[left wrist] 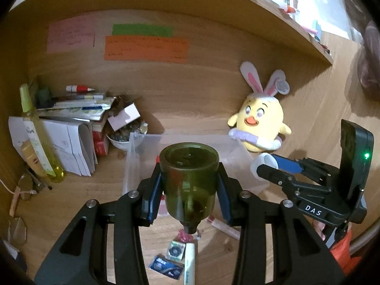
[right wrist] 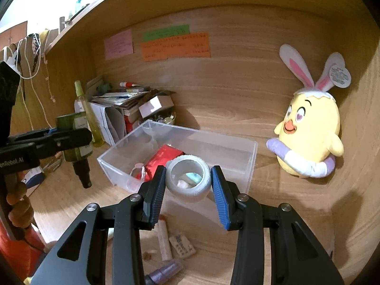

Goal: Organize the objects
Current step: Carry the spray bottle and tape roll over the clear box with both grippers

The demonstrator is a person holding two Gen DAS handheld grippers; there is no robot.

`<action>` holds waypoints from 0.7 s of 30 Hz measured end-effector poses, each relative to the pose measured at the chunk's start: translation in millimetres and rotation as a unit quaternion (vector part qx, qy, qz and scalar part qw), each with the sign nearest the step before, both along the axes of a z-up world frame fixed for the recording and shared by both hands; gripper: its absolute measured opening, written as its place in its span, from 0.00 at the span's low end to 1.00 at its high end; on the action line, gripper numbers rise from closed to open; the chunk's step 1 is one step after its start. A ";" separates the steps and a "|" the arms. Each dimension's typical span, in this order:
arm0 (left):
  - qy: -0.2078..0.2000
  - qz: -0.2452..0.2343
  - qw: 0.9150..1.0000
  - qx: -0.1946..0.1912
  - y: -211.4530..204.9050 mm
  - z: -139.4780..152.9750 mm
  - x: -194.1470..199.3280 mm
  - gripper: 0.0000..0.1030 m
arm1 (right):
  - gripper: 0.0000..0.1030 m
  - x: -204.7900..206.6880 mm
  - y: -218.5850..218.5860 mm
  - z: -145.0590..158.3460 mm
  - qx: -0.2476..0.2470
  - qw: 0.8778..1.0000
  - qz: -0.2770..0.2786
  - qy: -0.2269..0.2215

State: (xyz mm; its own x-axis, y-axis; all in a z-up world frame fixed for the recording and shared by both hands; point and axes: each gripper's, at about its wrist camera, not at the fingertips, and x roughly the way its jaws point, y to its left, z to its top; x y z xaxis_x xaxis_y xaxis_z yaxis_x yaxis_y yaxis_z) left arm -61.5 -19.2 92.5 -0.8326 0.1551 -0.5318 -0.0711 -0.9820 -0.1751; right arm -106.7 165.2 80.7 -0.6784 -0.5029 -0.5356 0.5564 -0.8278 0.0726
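My left gripper (left wrist: 189, 181) is shut on a dark green bottle (left wrist: 188, 178), held upside down with its narrow neck pointing downward; from the right wrist view the same green bottle (right wrist: 76, 140) hangs at the left. My right gripper (right wrist: 188, 182) is shut on a white roll of tape (right wrist: 188, 180), held above the near wall of a clear plastic box (right wrist: 249, 163). A red packet (right wrist: 163, 159) and some small items lie in the box. In the left wrist view the right gripper (left wrist: 270, 166) with the white roll (left wrist: 263, 163) is at the right, over the box (left wrist: 133, 161).
A yellow chick plush with rabbit ears (right wrist: 308, 128) leans at the right wall. Stacked papers (left wrist: 78, 109), a tall yellow-green bottle (left wrist: 38, 133) and a bowl of coins (left wrist: 128, 133) crowd the left back. Small tubes and packets (right wrist: 175, 244) lie on the wooden desk (right wrist: 296, 213) near me.
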 end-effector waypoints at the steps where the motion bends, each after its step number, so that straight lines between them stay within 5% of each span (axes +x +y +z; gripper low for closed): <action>1: 0.002 0.003 1.000 -0.001 -0.9 0.8 -2.3 0.40 | 0.34 -2.3 -0.9 0.9 0.001 1.000 0.000 0.001; 11: -0.010 0.029 1.000 -0.006 -8.9 -4.6 -40.3 0.40 | 0.34 -30.9 -8.7 11.2 0.012 1.000 -0.011 0.011; 21: -0.036 0.032 0.999 -0.010 -5.4 -21.9 -71.5 0.40 | 0.34 -55.9 -16.8 -12.4 0.025 0.999 -0.016 -0.021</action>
State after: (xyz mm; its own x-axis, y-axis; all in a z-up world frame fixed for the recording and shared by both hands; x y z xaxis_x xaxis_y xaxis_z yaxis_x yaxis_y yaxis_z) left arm -133.0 -24.5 70.6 -0.8001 0.0922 -0.5927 0.0034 -0.9874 -0.1582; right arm -162.6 148.4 68.3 -0.6697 -0.4533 -0.5882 0.5274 -0.8480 0.0530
